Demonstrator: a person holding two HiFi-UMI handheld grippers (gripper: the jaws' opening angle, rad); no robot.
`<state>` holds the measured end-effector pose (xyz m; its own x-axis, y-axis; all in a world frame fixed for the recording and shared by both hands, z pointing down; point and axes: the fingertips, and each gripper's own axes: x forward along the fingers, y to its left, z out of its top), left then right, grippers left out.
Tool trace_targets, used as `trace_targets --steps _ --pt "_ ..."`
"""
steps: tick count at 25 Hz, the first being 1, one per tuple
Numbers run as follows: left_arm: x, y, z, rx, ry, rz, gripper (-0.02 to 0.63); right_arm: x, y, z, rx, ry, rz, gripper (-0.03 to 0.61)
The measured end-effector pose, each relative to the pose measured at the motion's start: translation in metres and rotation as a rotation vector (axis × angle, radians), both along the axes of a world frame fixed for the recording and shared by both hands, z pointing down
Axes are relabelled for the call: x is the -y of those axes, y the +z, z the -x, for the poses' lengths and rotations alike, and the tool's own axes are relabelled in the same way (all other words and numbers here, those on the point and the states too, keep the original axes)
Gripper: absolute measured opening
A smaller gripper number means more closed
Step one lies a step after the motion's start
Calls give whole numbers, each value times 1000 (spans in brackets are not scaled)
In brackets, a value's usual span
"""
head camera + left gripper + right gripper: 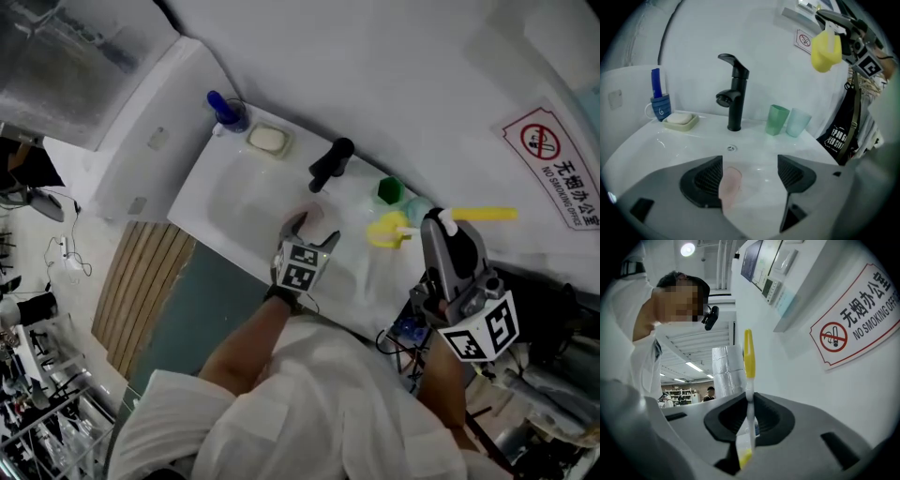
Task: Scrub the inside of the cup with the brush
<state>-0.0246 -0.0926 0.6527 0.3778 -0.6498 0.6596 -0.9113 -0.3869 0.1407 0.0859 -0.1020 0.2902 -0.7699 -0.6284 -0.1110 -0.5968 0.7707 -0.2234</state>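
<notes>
Washbasin corner in a shared workplace, office or lab type. White washbasin (670, 140) with black faucet (735, 93), soap dish (680, 121) and 2 plastic tumblers (777, 120) on the rim. Wall sign (855, 319) reads NO SMOKING OFFICE, plus Chinese text. Behind: exposed ceiling with strip lights (693, 366), foil-wrapped duct (726, 371), storage shelves (679, 392), wall control panels (776, 284).

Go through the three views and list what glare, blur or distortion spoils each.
Head view: the white sink is washed out, so the pink cup barely shows. Left gripper view: fisheye curves the sink rim, corners go black, the cup looks soft. Right gripper view: a lamp flares top left, a mosaic patch hides a face, the brush's near end blurs.
</notes>
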Motion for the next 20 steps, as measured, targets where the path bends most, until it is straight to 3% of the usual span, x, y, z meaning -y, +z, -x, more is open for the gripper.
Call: trace_targets --steps 4,6,13,16,20 --pt "-3 13 31 62 3 43 349 -3 1 17 -6 -37 6 38" --pt "-3 17 41 110 47 48 356 -5 3 25 -10 -52 10 38" --pt "-8 62 54 337 372 151 364 -10 10 44 -27 -85 29 38" --pt "-10 83 55 357 456 212 378 -11 12 48 -34 -90 34 38" --pt "-6 98 52 346 485 255 382 -12 19 50 -43 -82 51 38"
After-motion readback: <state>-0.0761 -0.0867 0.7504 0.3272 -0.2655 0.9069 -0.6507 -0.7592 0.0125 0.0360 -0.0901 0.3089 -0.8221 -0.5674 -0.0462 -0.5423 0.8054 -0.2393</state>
